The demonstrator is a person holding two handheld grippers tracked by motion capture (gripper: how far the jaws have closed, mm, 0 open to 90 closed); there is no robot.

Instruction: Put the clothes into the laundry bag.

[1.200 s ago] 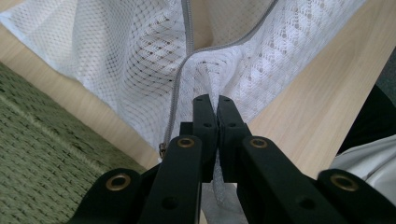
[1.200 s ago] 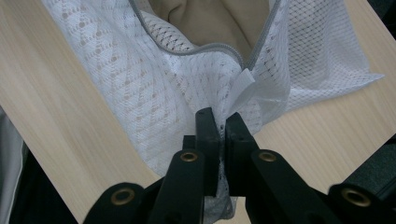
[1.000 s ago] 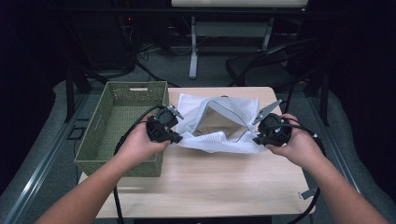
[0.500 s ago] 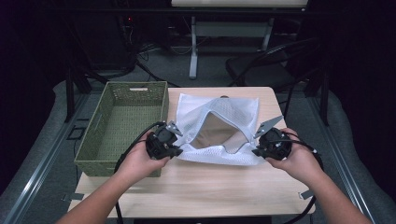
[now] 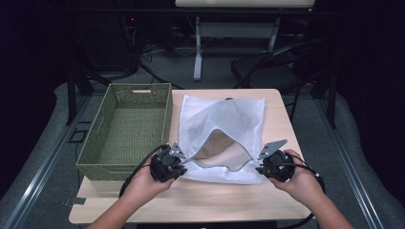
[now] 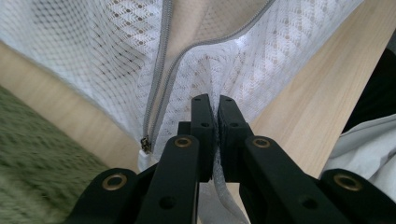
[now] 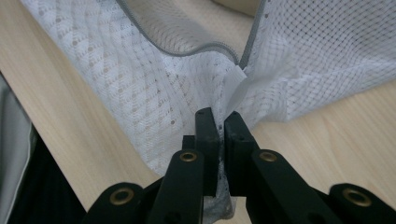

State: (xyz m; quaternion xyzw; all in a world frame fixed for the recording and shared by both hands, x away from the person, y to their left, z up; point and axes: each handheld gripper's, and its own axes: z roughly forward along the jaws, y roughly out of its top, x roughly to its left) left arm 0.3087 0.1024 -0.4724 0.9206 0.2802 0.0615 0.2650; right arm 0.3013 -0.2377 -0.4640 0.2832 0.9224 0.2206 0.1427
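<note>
A white mesh laundry bag (image 5: 224, 121) with a grey zipper lies on the wooden table (image 5: 210, 202), its mouth gaping towards me. My left gripper (image 5: 179, 162) is shut on the bag's near left corner, beside the zipper pull (image 6: 146, 143). In the left gripper view the mesh (image 6: 243, 60) is pinched between the closed jaws. At the near right corner my right gripper (image 5: 260, 164) is shut on the mesh bag (image 7: 154, 88) close to the zipper's end. Both hands hold the bag's front edge low over the table.
A green woven basket (image 5: 98, 143) stands on the table's left side, right beside the bag. Beyond the table are a dark floor, cables, a desk frame and a chair (image 5: 277, 67). Bare wood (image 5: 215, 200) lies between the bag and the near edge.
Both grippers have moved down and towards me with the bag's corners. The bag, bunched and lifted a second ago, now lies stretched out flatter on the table.
</note>
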